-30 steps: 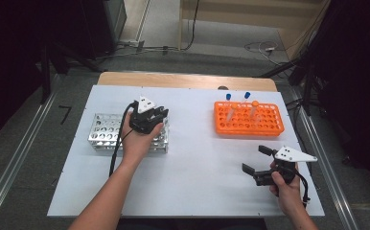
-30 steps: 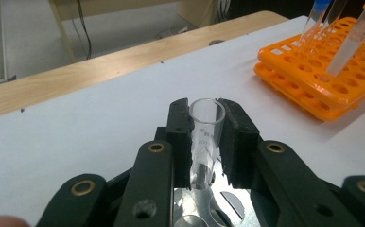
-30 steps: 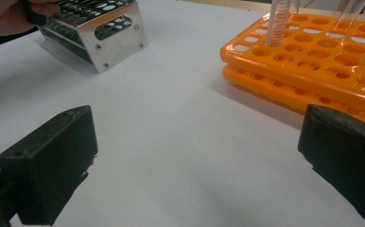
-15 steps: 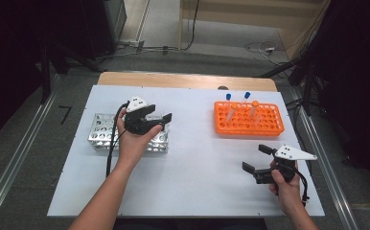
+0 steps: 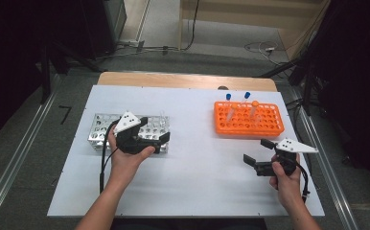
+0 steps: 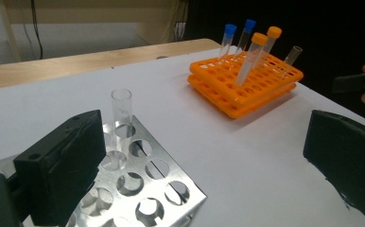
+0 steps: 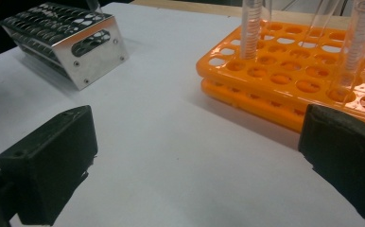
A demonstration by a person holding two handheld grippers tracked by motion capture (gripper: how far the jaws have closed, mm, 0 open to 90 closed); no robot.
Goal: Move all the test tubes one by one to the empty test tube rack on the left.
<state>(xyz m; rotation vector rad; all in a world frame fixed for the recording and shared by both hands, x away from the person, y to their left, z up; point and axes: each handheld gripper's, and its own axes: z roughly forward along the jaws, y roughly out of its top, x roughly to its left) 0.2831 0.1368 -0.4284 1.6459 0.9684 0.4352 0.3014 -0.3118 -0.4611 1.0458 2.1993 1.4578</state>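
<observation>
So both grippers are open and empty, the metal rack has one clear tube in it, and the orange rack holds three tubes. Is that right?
Not quite: the orange rack holds five tubes, not three. The left gripper view shows two blue-capped, two orange-capped and one uncapped. The rest stands: the left gripper and right gripper are open and empty, and the metal rack has one clear tube.

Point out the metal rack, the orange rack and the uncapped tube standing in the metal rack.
metal rack (image 6: 138, 182), left gripper view, its perforated top plate.
orange rack (image 5: 269, 124), high view, its right half.
uncapped tube (image 6: 121, 106), left gripper view, its clear upper wall.
</observation>
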